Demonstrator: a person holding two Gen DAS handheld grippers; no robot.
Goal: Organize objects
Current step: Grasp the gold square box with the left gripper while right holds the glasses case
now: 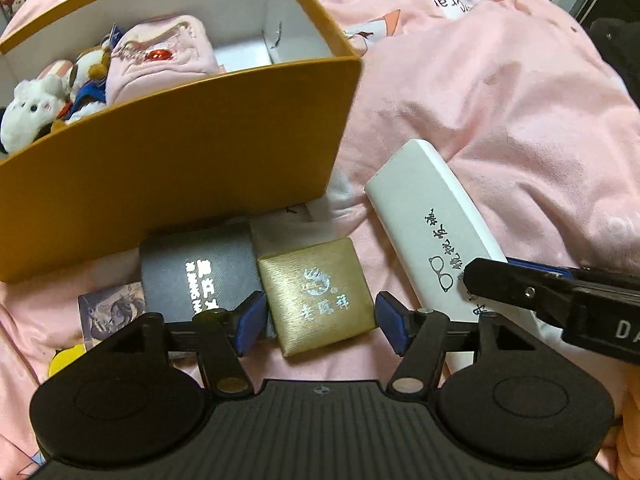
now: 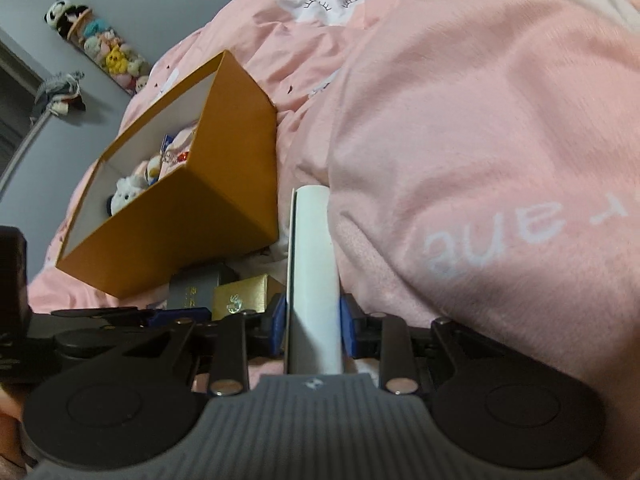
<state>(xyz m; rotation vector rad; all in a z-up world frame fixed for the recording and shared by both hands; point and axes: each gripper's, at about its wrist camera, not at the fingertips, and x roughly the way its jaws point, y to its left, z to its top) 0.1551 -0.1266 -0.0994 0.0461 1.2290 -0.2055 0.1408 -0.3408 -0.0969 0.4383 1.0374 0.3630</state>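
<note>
An orange box (image 1: 172, 152) with white inner walls stands on the pink bed and holds plush toys (image 1: 36, 104) and a pink pouch (image 1: 160, 56). In front of it lie a grey case (image 1: 196, 268), a gold box (image 1: 316, 292) and a long white glasses case (image 1: 432, 236). My left gripper (image 1: 320, 322) is open, its blue pads on either side of the gold box. My right gripper (image 2: 314, 328) is shut on the near end of the white glasses case (image 2: 314, 264), which lies on the bed; it shows as a black arm in the left wrist view (image 1: 560, 300).
A picture card (image 1: 108, 312) and a yellow item (image 1: 66, 356) lie left of the grey case. The pink duvet (image 1: 500, 100) bulges high right of the glasses case. A shelf of plush toys (image 2: 100, 48) hangs on the grey wall beyond the bed.
</note>
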